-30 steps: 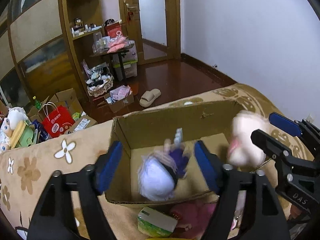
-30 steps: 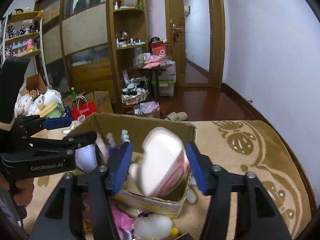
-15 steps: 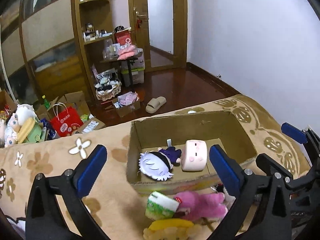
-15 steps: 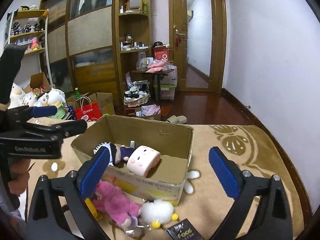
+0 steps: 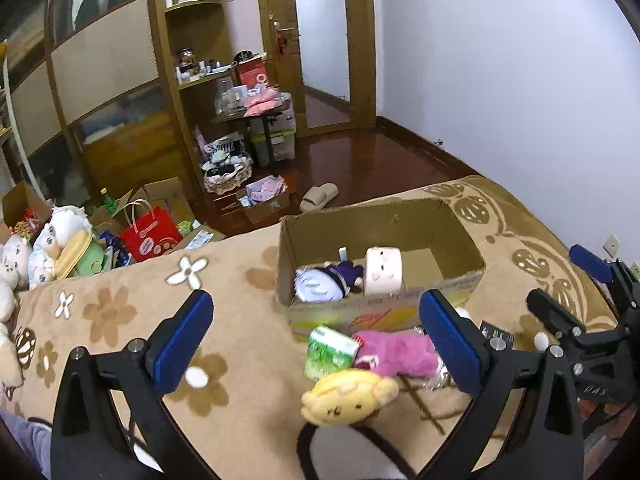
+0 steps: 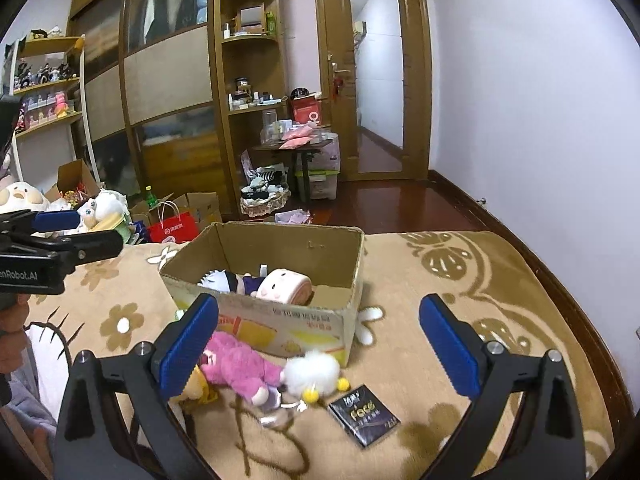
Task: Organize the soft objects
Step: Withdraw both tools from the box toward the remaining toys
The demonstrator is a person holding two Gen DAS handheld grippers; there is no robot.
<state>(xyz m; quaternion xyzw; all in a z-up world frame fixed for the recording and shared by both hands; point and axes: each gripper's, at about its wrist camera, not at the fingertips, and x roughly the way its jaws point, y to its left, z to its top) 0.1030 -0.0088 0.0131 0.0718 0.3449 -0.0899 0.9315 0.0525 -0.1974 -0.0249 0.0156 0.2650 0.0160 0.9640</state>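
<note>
A cardboard box sits on the patterned bed cover. Inside lie a white-haired doll in purple and a pink roll plush. In front of the box lie a pink plush, a yellow plush, a white pompom plush and a green packet. My left gripper is open and empty, held back above the loose toys. My right gripper is open and empty, also behind the box; it shows at the right of the left wrist view.
A small black pack lies on the cover right of the pompom. Beyond the bed are a red bag, plush toys, open cartons, a slipper, shelves and a door.
Both grippers let the doll and the pink roll plush drop into the box, opened wide and pulled back and up from it. The toys in front of the box came into view.
</note>
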